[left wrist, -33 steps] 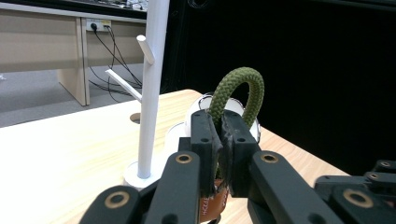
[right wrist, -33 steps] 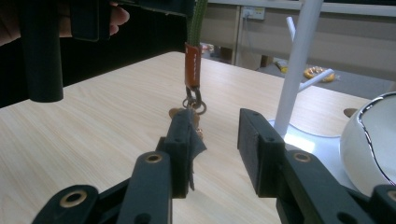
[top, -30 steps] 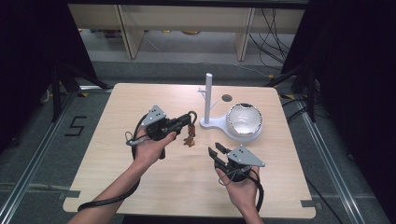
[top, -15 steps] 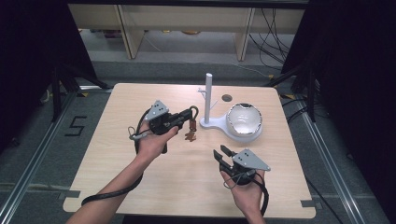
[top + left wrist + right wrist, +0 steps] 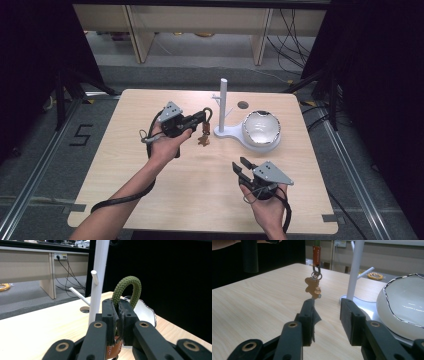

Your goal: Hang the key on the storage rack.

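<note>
My left gripper (image 5: 202, 118) is shut on the green rope loop (image 5: 130, 287) of a keychain. It holds the keychain above the table, just left of the white peg stand (image 5: 223, 101). A red-brown strap and a bear-shaped charm (image 5: 204, 139) dangle below the jaws. In the left gripper view the stand's post (image 5: 98, 277) and its pegs rise right behind the loop. My right gripper (image 5: 240, 165) hovers low near the table's front right. Its jaws have just been opening and nothing is between them. In the right gripper view the charm (image 5: 312, 289) hangs ahead of that gripper (image 5: 327, 310).
A white bowl (image 5: 261, 128) with a dark rim sits on the stand's base, right of the post. A round hole (image 5: 243, 105) is cut in the wooden table (image 5: 125, 165) behind it. Shelving and cables lie beyond the far edge.
The left hand has carried the keychain right and farther away, closer to the peg stand. The right hand has stayed about where it was.
</note>
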Demonstrator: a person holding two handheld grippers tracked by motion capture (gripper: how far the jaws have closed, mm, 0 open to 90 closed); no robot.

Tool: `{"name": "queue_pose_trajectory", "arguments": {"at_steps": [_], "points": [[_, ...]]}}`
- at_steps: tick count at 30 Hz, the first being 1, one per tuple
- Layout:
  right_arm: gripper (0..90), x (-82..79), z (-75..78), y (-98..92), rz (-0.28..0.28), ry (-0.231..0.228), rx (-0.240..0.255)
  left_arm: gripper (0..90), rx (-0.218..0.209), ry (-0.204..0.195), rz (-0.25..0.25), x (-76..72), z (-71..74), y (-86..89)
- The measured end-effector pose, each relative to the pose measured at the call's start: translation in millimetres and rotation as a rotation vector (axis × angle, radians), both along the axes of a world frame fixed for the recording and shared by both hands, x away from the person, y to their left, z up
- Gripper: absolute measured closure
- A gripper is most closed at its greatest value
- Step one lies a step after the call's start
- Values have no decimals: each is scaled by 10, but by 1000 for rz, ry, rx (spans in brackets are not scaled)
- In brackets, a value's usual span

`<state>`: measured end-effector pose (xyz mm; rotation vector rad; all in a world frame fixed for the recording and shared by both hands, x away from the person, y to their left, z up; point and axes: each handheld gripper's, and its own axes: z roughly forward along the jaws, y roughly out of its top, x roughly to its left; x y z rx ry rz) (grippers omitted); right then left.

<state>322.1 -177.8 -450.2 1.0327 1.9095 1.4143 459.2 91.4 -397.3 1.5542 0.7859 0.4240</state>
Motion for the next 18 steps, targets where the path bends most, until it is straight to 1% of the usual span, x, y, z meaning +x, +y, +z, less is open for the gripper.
{"name": "queue_pose_trajectory", "arguments": {"at_steps": [4, 5, 6, 7, 8, 9, 10, 11, 12, 13, 16, 18], "points": [[649, 3, -9, 2, 3, 5, 9, 839, 6, -1, 4, 43, 2, -10], [649, 8, -11, 2, 8, 0, 0, 839, 6, 2, 5, 52, 2, -13], [649, 14, -20, 8, 15, -5, 7, 839, 13, 0, 5, 68, 1, -12], [648, 14, -27, 15, 16, 2, 17, 839, 8, 1, 8, 79, 0, -18], [648, 6, -25, 11, 9, 11, 8, 839, 10, 3, 8, 94, -1, -19], [648, 8, -33, 17, 4, 6, 12, 839, 8, 5, 12, 108, -3, -20], [648, 24, -35, 3, 8, -25, -11, 839, 9, 5, 14, 121, -6, -19], [648, 14, -38, 9, 4, 2, 7, 839, 8, 5, 15, 134, -9, -21], [648, 7, -48, 32, 3, 10, 35, 839, 8, 8, 17, 144, -11, -22], [648, 4, -47, 33, 10, 18, 38, 839, 9, 9, 19, 154, -13, -24], [647, 5, -48, 27, 2, 16, 31, 839, 9, 10, 24, 186, -11, -31], [648, -3, -44, 25, -7, 24, 24, 839, 9, 9, 26, 206, -1, -39]]}}
